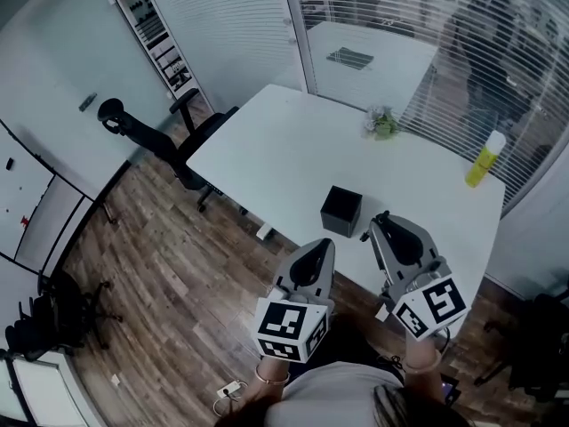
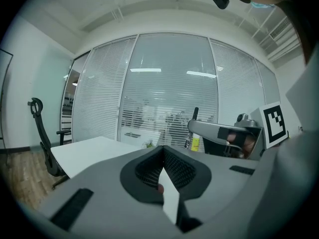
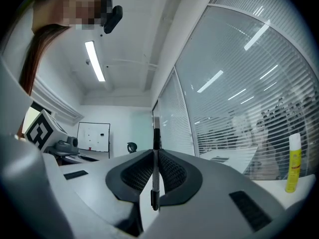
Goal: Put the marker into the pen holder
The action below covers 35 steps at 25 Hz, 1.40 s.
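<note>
The black cube-shaped pen holder point(image 1: 341, 210) stands on the white table point(image 1: 284, 149), near its front edge. My right gripper point(image 1: 380, 221) hovers just right of the holder, shut on a slim black marker point(image 3: 155, 168). The marker stands upright between the fingers, its tip poking above them. My left gripper point(image 1: 324, 245) is just below the holder, off the table's front edge, its jaws shut with nothing in them point(image 2: 162, 151). The left gripper view shows the right gripper point(image 2: 224, 132) with the marker's tip point(image 2: 195, 114) sticking up.
A yellow spray bottle point(image 1: 484, 158) stands at the table's far right and a small plant point(image 1: 382, 123) at its far edge. A black office chair point(image 1: 191, 145) sits at the table's left end. Glass walls with blinds point(image 1: 498, 43) lie beyond.
</note>
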Each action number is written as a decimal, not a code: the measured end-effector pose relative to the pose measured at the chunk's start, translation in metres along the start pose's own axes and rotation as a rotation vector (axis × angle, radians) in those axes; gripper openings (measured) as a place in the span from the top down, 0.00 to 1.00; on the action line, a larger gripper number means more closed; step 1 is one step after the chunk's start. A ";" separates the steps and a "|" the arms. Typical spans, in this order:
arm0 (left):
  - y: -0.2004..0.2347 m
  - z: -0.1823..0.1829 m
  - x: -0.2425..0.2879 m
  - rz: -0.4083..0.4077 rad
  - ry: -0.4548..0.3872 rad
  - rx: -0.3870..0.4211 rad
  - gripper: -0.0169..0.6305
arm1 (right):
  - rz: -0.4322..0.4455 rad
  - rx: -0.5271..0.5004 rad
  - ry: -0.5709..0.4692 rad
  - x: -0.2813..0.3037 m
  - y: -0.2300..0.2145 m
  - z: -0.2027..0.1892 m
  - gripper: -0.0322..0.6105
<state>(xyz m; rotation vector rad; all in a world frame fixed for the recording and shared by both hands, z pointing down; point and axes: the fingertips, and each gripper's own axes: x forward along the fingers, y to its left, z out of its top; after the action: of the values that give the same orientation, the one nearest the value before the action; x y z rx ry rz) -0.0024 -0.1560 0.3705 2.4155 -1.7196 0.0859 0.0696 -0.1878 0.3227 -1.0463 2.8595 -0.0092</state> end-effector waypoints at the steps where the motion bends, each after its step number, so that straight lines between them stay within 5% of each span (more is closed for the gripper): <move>1: 0.001 0.000 0.002 -0.001 0.001 0.002 0.95 | 0.002 0.003 0.001 0.001 0.000 -0.002 0.86; 35: 0.079 0.020 0.079 -0.174 -0.005 -0.002 0.95 | -0.095 -0.062 0.145 0.112 -0.040 -0.057 0.86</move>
<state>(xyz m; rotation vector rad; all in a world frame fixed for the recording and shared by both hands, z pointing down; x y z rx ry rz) -0.0512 -0.2584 0.3709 2.5535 -1.5026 0.0547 0.0054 -0.2919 0.3710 -1.2418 2.9521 -0.0028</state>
